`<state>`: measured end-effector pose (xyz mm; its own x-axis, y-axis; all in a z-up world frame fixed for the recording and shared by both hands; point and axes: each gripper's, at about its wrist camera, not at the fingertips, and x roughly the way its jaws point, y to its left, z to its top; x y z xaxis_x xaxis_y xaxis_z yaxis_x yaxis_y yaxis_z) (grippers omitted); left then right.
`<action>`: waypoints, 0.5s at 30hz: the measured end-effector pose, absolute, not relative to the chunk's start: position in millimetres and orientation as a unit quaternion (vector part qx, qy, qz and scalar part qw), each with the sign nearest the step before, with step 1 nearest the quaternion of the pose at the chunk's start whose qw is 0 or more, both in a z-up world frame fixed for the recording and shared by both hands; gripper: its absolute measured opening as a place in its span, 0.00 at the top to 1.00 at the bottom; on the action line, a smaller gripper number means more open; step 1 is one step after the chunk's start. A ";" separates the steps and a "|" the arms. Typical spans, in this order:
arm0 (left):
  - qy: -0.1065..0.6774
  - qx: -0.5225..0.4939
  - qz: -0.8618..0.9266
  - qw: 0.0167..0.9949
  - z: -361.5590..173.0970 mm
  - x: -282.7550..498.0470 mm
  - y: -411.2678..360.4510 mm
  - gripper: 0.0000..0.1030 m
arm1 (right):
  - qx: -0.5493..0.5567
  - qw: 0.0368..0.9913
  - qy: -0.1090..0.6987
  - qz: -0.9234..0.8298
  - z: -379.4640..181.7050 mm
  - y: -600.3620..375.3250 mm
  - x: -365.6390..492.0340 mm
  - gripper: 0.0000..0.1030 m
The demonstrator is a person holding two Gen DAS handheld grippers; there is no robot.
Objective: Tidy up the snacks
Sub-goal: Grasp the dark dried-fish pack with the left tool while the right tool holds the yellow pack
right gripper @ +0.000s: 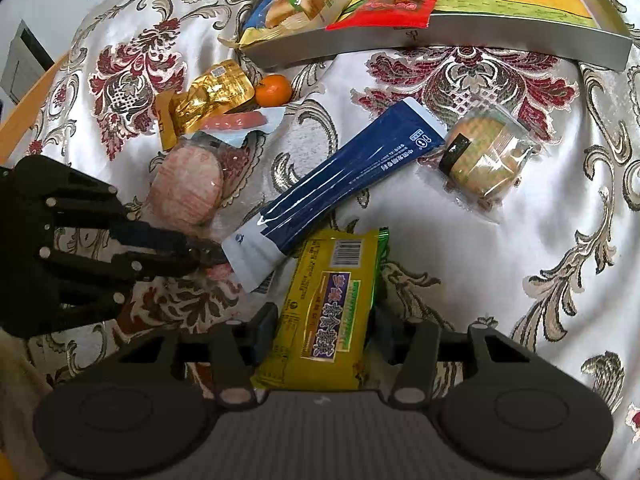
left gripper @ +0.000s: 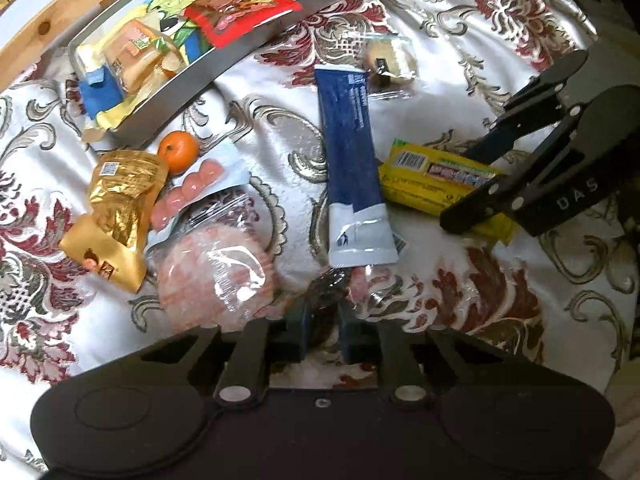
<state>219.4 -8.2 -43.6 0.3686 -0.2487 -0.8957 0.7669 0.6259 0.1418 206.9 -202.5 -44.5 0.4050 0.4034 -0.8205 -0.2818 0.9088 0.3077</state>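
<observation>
On a bench draped in a floral cloth [right gripper: 500, 264], the right tool [right gripper: 320, 332] grasps a yellow snack packet [right gripper: 328, 312] lying flat between its fingers. The left tool [left gripper: 322, 330] is clenched on a clear-wrapped snack [left gripper: 340, 284] beside a long blue packet [right gripper: 332, 188]. A grey tray [right gripper: 440, 36] behind holds more snacks.

We see a satiny brocade tablecloth [right gripper: 460, 280], a brushed-metal tray [right gripper: 520, 46], glossy plastic on the yellow packet [right gripper: 328, 304], crinkled gold foil pouch [left gripper: 120, 196].

"DAS" on right gripper [left gripper: 472, 184]; Chinese characters on yellow packet [right gripper: 324, 312]
</observation>
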 end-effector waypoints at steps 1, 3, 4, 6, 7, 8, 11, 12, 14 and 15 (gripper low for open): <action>0.449 0.294 -0.329 0.777 -44.7 217.6 -10.0 0.71 | 0.060 0.836 0.505 0.206 -44.3 -202.3 206.5 0.47; 0.431 0.322 -0.340 0.771 -47.9 213.1 -15.8 0.59 | 0.059 0.836 0.505 0.209 -43.6 -202.1 205.6 0.47; 0.427 0.330 -0.350 0.766 -49.9 212.1 -18.5 0.53 | 0.060 0.835 0.504 0.210 -43.4 -202.0 205.4 0.47; 0.415 0.346 -0.362 0.760 -53.6 210.3 -24.1 0.49 | 0.061 0.835 0.505 0.210 -43.7 -202.5 206.4 0.47; 0.410 0.352 -0.366 0.757 -55.6 211.0 -26.2 0.49 | 0.061 0.835 0.505 0.211 -43.9 -202.5 207.1 0.47; 0.410 0.358 -0.368 0.754 -58.1 212.6 -28.3 0.47 | 0.060 0.835 0.505 0.211 -44.0 -202.2 207.4 0.47; 0.410 0.374 -0.377 0.742 -64.7 219.5 -31.5 0.38 | 0.056 0.836 0.503 0.211 -44.7 -200.9 209.1 0.47; 0.411 0.377 -0.381 0.737 -66.0 222.1 -31.8 0.37 | 0.055 0.836 0.503 0.211 -44.9 -200.4 210.0 0.47; 0.427 0.369 -0.389 0.728 -66.0 229.3 -30.4 0.37 | 0.057 0.837 0.502 0.210 -46.5 -200.2 211.4 0.47; 0.438 0.363 -0.391 0.724 -66.0 232.5 -28.5 0.37 | 0.060 0.836 0.503 0.211 -47.5 -200.6 211.9 0.47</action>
<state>232.5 -28.5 -66.0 0.3122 -0.2475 -0.9172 0.8833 0.4311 0.1843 211.9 -200.6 -47.5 0.4046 0.4122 -0.8163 -0.2922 0.9041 0.3117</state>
